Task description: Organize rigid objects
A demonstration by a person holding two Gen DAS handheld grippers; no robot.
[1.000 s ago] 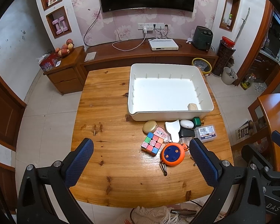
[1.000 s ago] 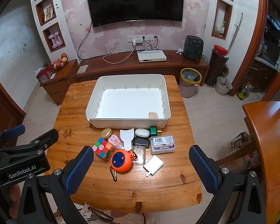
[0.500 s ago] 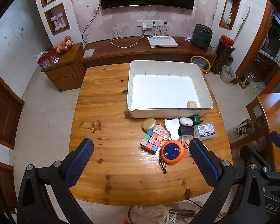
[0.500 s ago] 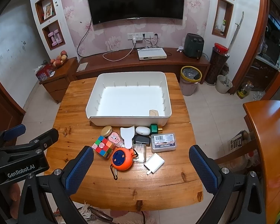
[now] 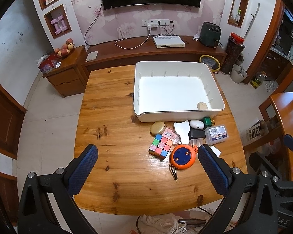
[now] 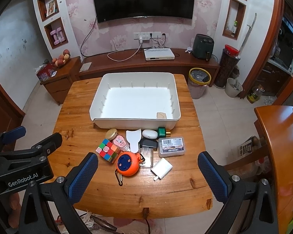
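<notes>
A white bin [image 5: 139, 89] [image 6: 134, 123] sits on the wooden table [image 5: 111, 101] [image 6: 166, 191], holding one small tan block [image 5: 202, 105] [image 6: 161, 115]. In front of it lies a cluster: a colour cube [image 5: 161, 146] [image 6: 107, 150], an orange round reel [image 5: 182, 156] [image 6: 127, 163], a gold tin [image 5: 157, 128] [image 6: 111, 133], a white charger [image 6: 162, 168], a clear labelled box [image 5: 216, 134] [image 6: 171, 145], a white earbud case [image 5: 196, 124] [image 6: 149, 133]. My left gripper [image 5: 147, 164] and right gripper [image 6: 147, 165] hang open above the table's near edge, holding nothing.
A low TV cabinet [image 6: 146, 62] with a set-top box stands behind the table. A bin with a yellow rim [image 6: 199, 78] is at the far right corner. Another wooden table [image 6: 279, 136] and a chair [image 6: 252, 156] stand to the right.
Both views have shifted a little; the bin and cluster sit slightly higher in frame than a second ago. No object has moved and both grippers stay open.
</notes>
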